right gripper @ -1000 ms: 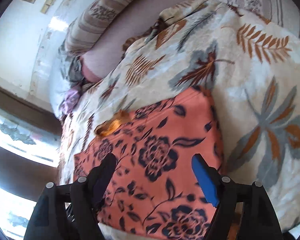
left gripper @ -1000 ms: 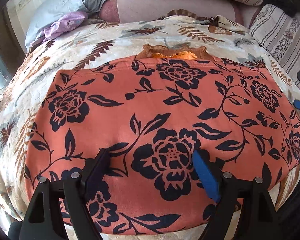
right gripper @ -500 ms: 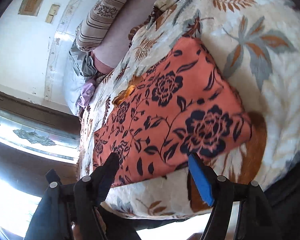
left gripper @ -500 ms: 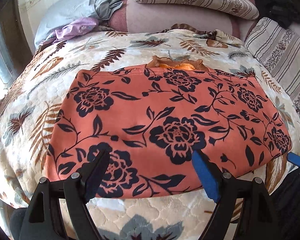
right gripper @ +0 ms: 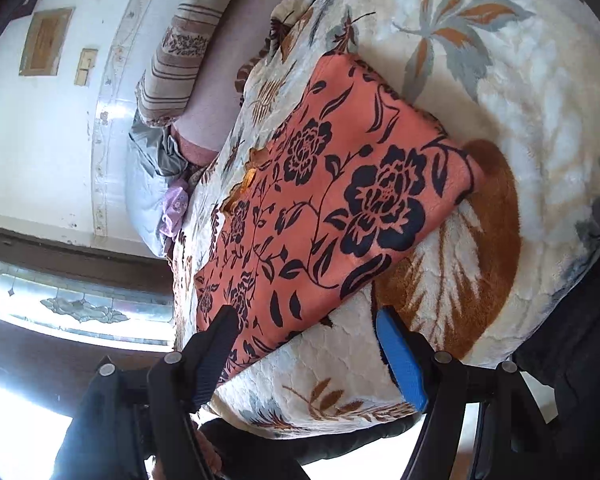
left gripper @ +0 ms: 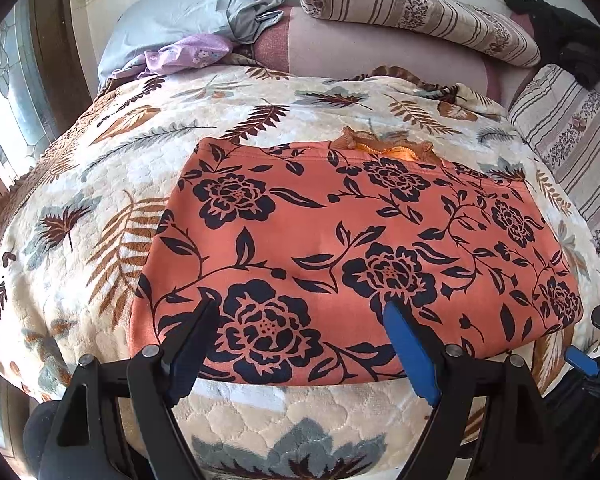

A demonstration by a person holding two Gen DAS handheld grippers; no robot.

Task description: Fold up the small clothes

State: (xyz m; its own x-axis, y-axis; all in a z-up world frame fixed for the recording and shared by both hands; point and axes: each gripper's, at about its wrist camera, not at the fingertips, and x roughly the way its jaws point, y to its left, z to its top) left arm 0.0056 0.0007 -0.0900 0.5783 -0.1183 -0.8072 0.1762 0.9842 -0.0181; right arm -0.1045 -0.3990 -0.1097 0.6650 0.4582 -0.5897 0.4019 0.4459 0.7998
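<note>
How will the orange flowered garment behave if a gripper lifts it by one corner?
The orange flowered garment is soft cloth lying flat on the plush blanket, so it would likely droop and hang limp. It seems folded in layers, with frilly trim showing at its far edge, so the fold may fall open.

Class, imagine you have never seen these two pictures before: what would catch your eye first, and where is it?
First comes the orange garment with dark flowers, folded flat in the middle of the leaf-patterned blanket. Next, the left gripper hangs open over its near edge, and the right gripper is open by its near corner, neither holding anything. At the far end lie a striped bolster and a lilac cloth.
</note>
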